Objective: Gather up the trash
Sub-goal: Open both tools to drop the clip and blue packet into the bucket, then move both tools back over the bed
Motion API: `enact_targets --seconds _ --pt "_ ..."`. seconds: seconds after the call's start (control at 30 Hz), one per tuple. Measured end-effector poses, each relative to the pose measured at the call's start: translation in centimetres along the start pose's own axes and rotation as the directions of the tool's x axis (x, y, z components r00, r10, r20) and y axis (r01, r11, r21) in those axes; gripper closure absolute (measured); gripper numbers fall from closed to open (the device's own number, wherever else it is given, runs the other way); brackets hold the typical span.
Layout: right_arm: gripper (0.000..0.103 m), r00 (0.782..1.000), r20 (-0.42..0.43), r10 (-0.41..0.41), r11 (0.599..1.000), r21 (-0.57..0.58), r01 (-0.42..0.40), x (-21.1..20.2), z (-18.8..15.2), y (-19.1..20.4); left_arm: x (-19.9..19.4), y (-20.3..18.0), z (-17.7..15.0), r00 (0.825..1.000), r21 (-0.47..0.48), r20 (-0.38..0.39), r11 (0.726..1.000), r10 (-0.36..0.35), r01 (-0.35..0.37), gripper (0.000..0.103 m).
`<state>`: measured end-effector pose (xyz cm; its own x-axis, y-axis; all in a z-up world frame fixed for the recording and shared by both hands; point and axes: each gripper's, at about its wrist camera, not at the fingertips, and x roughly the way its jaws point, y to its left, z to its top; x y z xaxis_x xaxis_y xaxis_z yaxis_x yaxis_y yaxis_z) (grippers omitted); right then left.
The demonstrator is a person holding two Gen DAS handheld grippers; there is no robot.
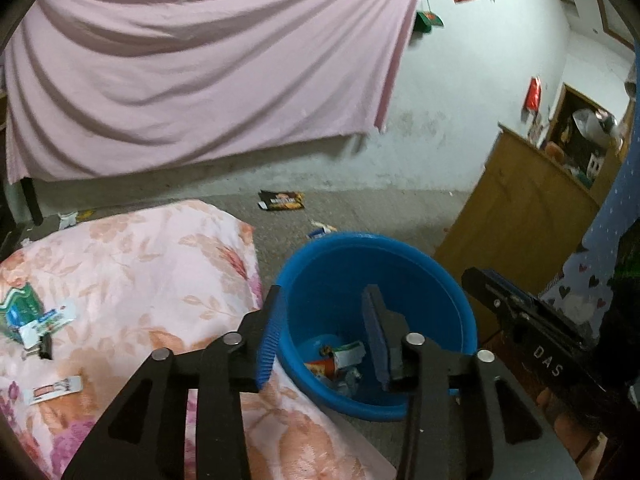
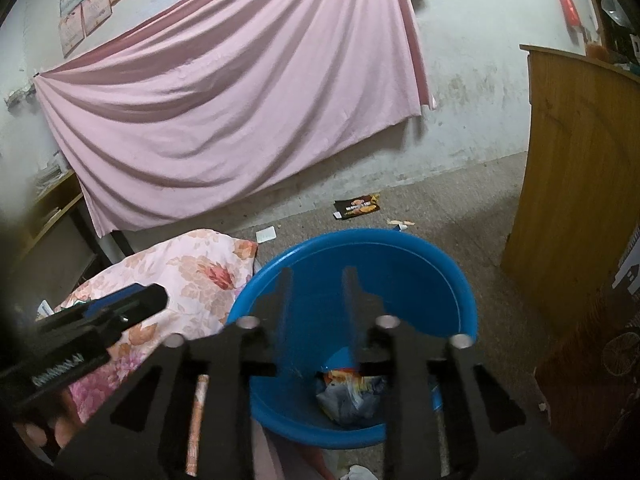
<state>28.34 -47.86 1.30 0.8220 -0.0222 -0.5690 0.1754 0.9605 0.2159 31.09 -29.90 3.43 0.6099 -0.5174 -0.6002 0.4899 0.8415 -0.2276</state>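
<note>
Blue bucket (image 1: pixel 460 300) holds crumpled wrappers (image 1: pixel 340 360); tongs empty.

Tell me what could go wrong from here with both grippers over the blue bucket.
1. The blue bucket stands hard against the floral quilt; nudging its rim could tip out the wrappers inside.
2. The left gripper and right gripper hang close together, jaws open and empty; they could collide.
3. The dark snack packet on the floor lies beyond the bucket and might be overlooked.
</note>
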Motion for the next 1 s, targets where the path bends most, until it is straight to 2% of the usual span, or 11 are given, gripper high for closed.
enact_targets --seconds 0.07,0.17,0.23,0.3,0.37,0.4,0.53,0.67,0.77,1.0 --pt "0.032 0.999 0.031 0.013 1.0 -0.001 -0.012 -0.5 0.1 0.3 -1.1 0.7 0.1 0.999 -0.008 0.032 1.0 0.019 -0.019 0.06" --pt "0.021 0.996 0.086 0.028 1.0 -0.01 -0.028 -1.2 0.4 1.0 -2.8 1.8 0.3 0.995 -0.038 0.089 0.998 0.051 -0.048 0.041" --pt "0.015 0.992 0.121 0.041 0.999 -0.013 -0.04 -1.7 0.6 1.4 -4.3 2.8 0.4 0.988 -0.064 0.135 0.996 0.074 -0.066 0.033" --pt "0.009 0.984 0.169 0.062 0.998 -0.018 -0.06 -2.3 0.8 2.1 -5.7 3.8 0.5 0.98 -0.084 0.172 0.992 0.103 -0.09 0.022" --pt "0.001 0.973 0.215 0.08 0.997 -0.029 -0.075 -2.9 1.0 2.8 -7.0 4.8 0.6 0.967 -0.106 0.214 0.987 0.14 -0.119 0.014" --pt "0.0 0.966 0.243 0.09 0.996 -0.038 -0.084 -3.2 1.1 3.4 -7.7 5.4 0.6 0.959 -0.116 0.235 0.984 0.157 -0.133 0.01" --pt "0.0 0.933 0.336 0.131 0.991 -0.072 -0.113 -4.4 1.5 5.4 -10.9 7.7 0.4 0.917 -0.158 0.319 0.968 0.238 -0.196 0.006" --pt "0.0 0.888 0.416 0.194 0.98 -0.111 -0.162 -5.4 1.4 7.8 -13.1 9.7 -0.2 0.886 -0.182 0.365 0.955 0.286 -0.233 0.005" --pt "0.0 0.861 0.452 0.234 0.971 -0.146 -0.187 -5.8 1.3 9.5 -14.9 11.1 -0.6 0.857 -0.195 0.399 0.944 0.325 -0.267 0.004" --pt "0.0 0.815 0.488 0.311 0.948 -0.225 -0.227 -6.3 0.4 13.8 -18.7 13.9 -2.9 0.789 -0.223 0.465 0.916 0.402 -0.335 0.003"
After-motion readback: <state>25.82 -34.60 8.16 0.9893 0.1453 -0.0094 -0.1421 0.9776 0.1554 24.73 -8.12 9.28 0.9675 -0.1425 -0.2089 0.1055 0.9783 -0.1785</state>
